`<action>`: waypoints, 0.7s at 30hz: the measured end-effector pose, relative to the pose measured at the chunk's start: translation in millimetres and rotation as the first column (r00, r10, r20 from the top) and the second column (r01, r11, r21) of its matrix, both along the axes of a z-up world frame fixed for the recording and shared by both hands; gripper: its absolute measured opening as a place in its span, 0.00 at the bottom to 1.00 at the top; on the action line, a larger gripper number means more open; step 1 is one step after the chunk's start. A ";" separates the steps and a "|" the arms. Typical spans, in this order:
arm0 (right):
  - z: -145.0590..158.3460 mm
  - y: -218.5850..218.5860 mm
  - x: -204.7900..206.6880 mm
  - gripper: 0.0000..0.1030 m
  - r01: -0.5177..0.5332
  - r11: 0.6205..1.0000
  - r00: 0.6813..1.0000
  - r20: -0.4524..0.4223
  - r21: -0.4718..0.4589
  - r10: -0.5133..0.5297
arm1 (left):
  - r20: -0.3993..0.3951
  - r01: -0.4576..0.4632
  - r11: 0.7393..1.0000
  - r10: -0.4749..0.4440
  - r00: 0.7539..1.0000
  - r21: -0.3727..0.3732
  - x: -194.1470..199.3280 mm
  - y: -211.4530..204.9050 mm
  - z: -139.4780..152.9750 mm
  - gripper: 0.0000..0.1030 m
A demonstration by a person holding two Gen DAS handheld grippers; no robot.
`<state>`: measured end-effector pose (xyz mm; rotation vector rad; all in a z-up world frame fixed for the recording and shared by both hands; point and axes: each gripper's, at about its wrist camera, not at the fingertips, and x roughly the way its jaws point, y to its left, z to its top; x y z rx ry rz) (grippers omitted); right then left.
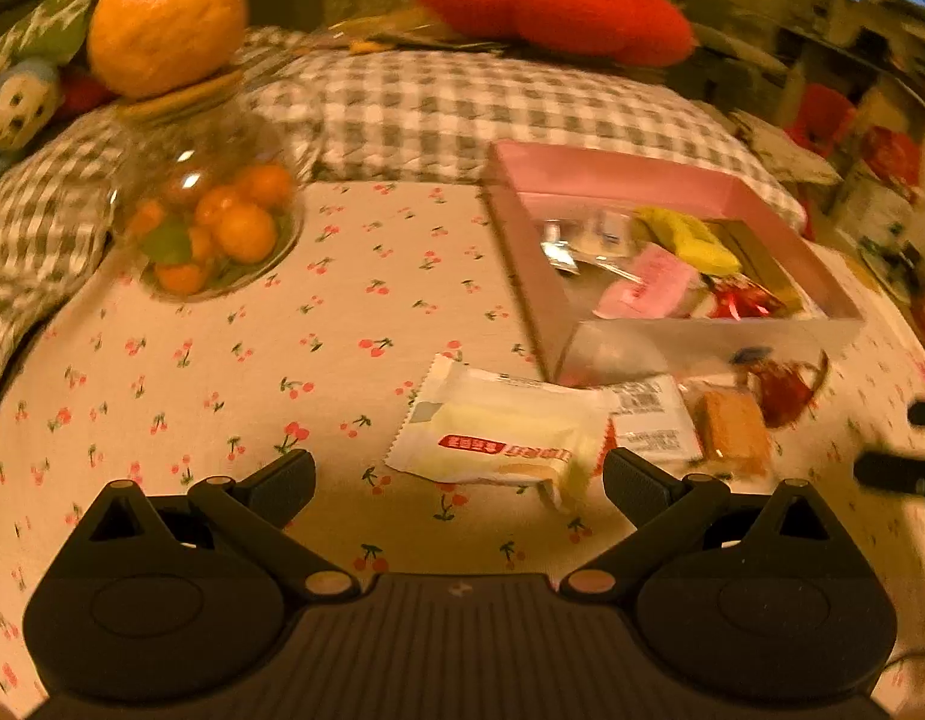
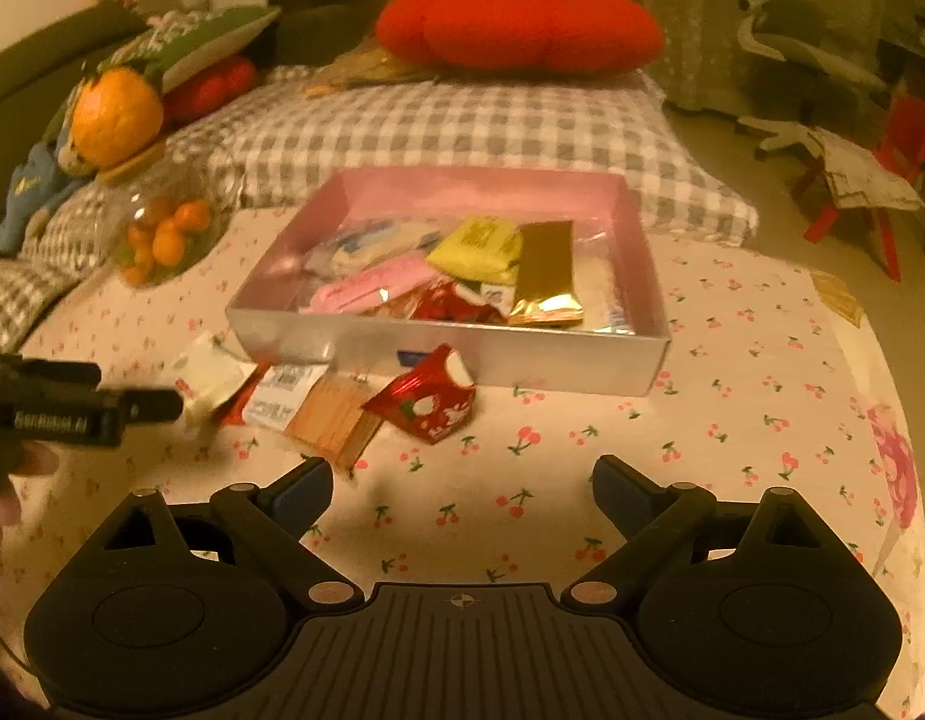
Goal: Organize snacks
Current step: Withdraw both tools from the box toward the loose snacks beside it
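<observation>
A pink box on the cherry-print cloth holds several snack packets. In front of it lie loose snacks: a white cake packet, a white barcode packet, an orange wafer packet and a red foil packet. My left gripper is open and empty, just short of the white cake packet; it also shows in the right wrist view. My right gripper is open and empty, near the wafer and red foil packets.
A glass jar of small oranges with a large orange on its lid stands at the left. A checked cushion and a red pillow lie behind the box.
</observation>
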<state>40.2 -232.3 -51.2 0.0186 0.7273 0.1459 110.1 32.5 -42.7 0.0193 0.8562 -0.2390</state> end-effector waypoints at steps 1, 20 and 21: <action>-1.2 1.7 0.7 0.92 -0.006 1.000 1.000 -0.003 -0.003 0.006 | -0.006 -0.023 1.000 0.023 1.000 -0.009 1.8 0.0 -0.1 0.99; -12.0 5.5 15.8 0.92 -0.010 1.000 1.000 -0.025 -0.001 0.010 | -0.010 -0.077 0.995 0.078 0.997 0.071 22.2 -29.1 -15.7 0.98; -12.0 5.6 15.9 0.93 -0.010 1.000 1.000 -0.026 0.000 0.010 | -0.014 -0.078 0.995 0.079 0.997 0.065 21.7 -27.5 -16.0 0.98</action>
